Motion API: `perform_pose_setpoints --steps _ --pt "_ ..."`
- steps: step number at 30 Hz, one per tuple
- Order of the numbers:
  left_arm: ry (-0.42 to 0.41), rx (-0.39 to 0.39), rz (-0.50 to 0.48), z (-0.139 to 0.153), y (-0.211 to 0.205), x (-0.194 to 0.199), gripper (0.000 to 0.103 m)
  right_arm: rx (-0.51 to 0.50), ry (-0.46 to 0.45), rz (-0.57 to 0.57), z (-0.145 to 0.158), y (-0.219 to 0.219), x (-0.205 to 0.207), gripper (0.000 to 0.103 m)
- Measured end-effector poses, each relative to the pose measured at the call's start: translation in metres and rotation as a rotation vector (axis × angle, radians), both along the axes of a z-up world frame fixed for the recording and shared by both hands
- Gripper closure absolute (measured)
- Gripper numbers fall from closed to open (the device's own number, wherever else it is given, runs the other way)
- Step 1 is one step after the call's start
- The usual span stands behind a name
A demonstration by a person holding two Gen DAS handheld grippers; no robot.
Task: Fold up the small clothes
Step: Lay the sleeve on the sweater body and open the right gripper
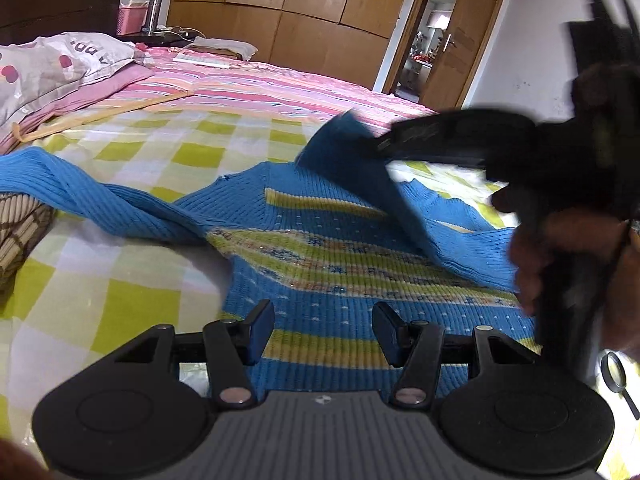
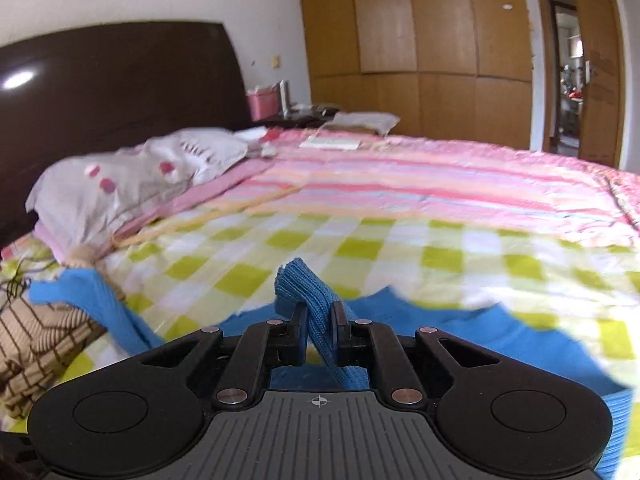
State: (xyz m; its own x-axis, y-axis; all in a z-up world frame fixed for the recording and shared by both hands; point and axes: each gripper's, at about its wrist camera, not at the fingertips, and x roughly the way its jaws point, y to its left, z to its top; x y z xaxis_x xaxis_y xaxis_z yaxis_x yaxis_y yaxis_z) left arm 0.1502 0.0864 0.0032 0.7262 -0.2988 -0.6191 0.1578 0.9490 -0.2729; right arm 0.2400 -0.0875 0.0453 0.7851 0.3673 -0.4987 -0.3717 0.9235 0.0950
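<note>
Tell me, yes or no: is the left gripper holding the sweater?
No. The left gripper hangs open above the sweater with nothing between its fingers; only the right gripper pinches a sleeve.

Bedrm: bed [image 2: 400,208], wood wardrobe [image 2: 420,40], headboard [image 2: 120,80]

- Home bedroom.
- Landmark: bed [image 2: 400,240] with green-check and pink-striped covers, fills most of both views.
- Dark wooden headboard [image 2: 120,80] at its head, spotted pillow [image 2: 132,184] just in front of it.
- Nightstand past the bed's far side, holding a pink basket [image 1: 131,19] and a metal flask [image 1: 153,14].
- Wooden wardrobe [image 2: 420,40] along the wall beyond the bed, open door [image 1: 460,48] beside it.
</note>
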Motion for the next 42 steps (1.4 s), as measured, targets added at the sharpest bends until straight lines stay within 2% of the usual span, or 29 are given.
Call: perform_pose_setpoints --steps 5,9,18,23,26,29,36,40,42 --pt "0.003 0.001 0.007 -0.001 0.004 0.002 0.044 -0.061 0.101 0.082 -0.036 0.028 0.007 0.088" --pt "0.006 0.002 0.012 -0.004 0.006 0.004 0.044 -0.056 0.155 0.153 -0.045 0.029 0.001 0.082" --pt "0.013 0.007 0.036 -0.008 0.009 0.010 0.044 0.037 0.123 0.114 -0.025 -0.008 -0.004 0.081" --pt "0.000 0.008 0.062 -0.007 0.015 0.015 0.044 -0.025 0.122 0.056 -0.036 0.000 0.014 0.079" --pt "0.008 0.007 0.078 -0.007 0.020 0.018 0.044 -0.062 0.198 0.090 -0.049 0.008 0.016 0.079" --pt "0.030 0.031 0.085 -0.010 0.021 0.022 0.044 -0.131 0.161 0.116 -0.051 0.015 0.004 0.079" --pt "0.054 0.105 0.088 -0.013 0.017 0.023 0.044 -0.093 0.131 0.065 -0.041 0.018 0.006 0.079" --pt "0.059 0.133 0.087 -0.014 0.016 0.024 0.044 -0.163 0.170 0.081 -0.050 0.030 0.009 0.079" --pt "0.063 0.147 0.085 -0.013 0.016 0.024 0.044 -0.189 0.154 0.087 -0.048 0.033 0.005 0.079"
